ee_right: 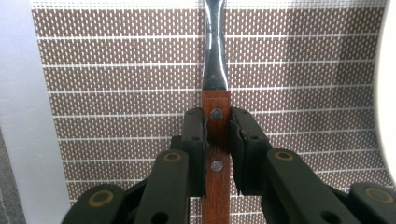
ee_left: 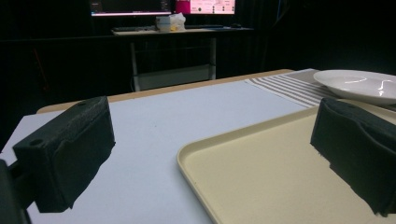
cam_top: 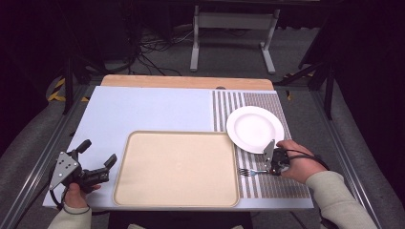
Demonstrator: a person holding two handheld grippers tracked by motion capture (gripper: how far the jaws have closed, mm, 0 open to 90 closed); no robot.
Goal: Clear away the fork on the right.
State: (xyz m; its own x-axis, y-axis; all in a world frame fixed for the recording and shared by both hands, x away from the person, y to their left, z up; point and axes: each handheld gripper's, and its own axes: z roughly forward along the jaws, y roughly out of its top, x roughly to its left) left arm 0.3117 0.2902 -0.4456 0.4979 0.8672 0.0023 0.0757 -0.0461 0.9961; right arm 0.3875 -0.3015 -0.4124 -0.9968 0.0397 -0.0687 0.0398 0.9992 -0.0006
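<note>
The left claw (cam_top: 99, 160) is hovering with its jaws spread apart over the pale blue desk (cam_top: 143, 112), just left of the beige rectangular plastic tray (cam_top: 176, 168). On the brown striped woven placemat (cam_top: 282, 183), the right claw (ee_right: 217, 135) is clamping the wooden handle of a steel fork (cam_top: 252, 172), which is lying near the round white ceramic plate (cam_top: 254, 129).

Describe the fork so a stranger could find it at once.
Start at the striped mat on the table's right side. Below the white plate lies the fork, tines toward the tray. It is the only cutlery, its wooden handle clamped in the right gripper.
</note>
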